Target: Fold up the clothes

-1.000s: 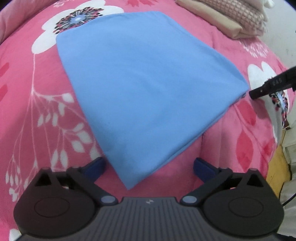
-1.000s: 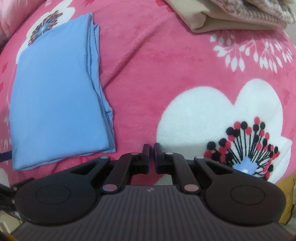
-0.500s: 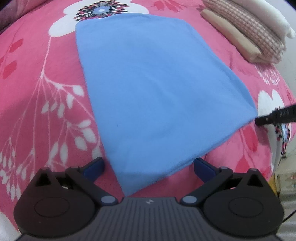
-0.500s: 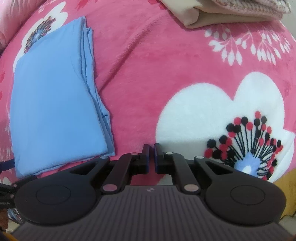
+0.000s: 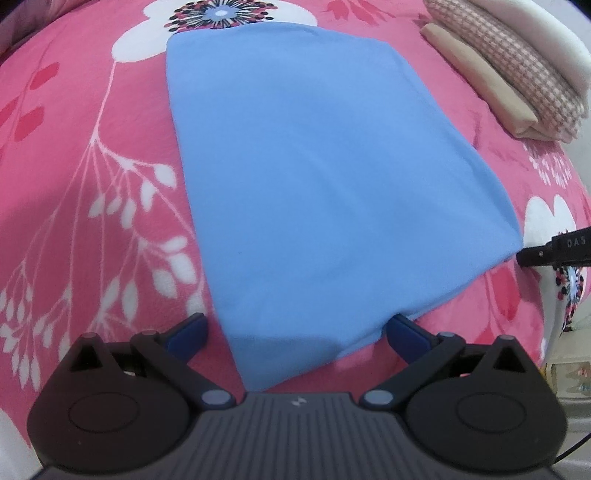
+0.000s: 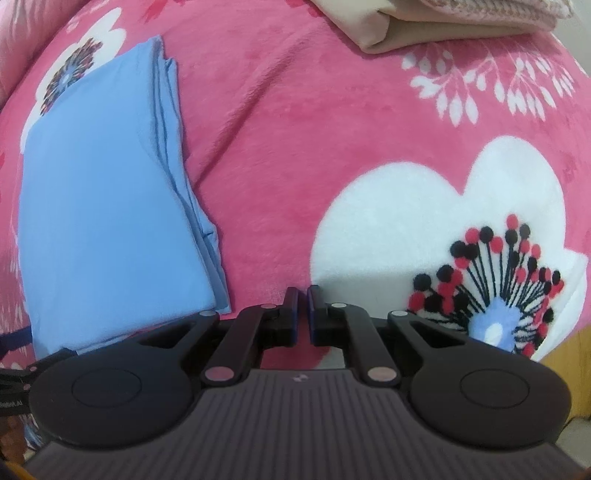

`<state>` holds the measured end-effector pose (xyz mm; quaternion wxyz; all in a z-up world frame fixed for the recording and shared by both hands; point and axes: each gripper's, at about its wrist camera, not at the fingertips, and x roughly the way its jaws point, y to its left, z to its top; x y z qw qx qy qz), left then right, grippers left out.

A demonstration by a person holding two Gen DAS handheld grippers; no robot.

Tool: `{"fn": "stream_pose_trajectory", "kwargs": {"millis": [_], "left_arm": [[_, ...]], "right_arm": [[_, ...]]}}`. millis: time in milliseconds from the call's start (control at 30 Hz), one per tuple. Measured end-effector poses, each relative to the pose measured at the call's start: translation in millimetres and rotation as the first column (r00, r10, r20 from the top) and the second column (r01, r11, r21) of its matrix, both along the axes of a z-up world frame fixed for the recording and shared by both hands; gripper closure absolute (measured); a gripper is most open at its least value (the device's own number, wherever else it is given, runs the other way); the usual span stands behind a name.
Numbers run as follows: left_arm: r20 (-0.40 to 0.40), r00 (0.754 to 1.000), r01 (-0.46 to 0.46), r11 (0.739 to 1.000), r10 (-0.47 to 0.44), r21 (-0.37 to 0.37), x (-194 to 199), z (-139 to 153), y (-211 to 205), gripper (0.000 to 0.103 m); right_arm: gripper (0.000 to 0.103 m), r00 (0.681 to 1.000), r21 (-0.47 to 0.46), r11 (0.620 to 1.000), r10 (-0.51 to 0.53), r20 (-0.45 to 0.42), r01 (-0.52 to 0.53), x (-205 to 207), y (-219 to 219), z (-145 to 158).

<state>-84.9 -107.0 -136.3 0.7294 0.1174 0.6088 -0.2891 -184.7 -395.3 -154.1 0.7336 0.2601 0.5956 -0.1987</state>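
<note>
The left gripper (image 5: 297, 334) is standing wide open, its blue fingertips (image 5: 188, 330) lying on both sides of the near corner of the blue garment (image 5: 314, 184), which is lying flat just ahead of it as a smooth, soft rectangle, already folded into several layers on the fluffy pink flowered blanket (image 5: 92, 166). To its right, the right gripper (image 6: 302, 314) is holding nothing, with fingers almost together, and is resting over the blanket (image 6: 332, 129) just beside the garment's (image 6: 99, 203) layered edge, probably because no grasp is needed there now. Far ahead of this claw, a stack of folded clothes (image 6: 443, 26), beige and checked, is lying neatly, well apart.
</note>
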Motion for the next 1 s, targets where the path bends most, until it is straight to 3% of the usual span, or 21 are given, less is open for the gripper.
{"fn": "stream_pose_trajectory", "kwargs": {"millis": [600,1000], "left_arm": [[-0.068,0.997,-0.018,0.999,0.021,0.041,13,-2,-15,0.000],[-0.085,0.996,-0.019,0.998,0.024,0.055,16,-4,-27,0.000]], "right_arm": [[0.098,0.997,0.000,0.999,-0.054,-0.052,0.054,17,-27,-7],[0.097,0.998,0.035,0.997,-0.062,-0.026,0.063,16,-54,-13]]}}
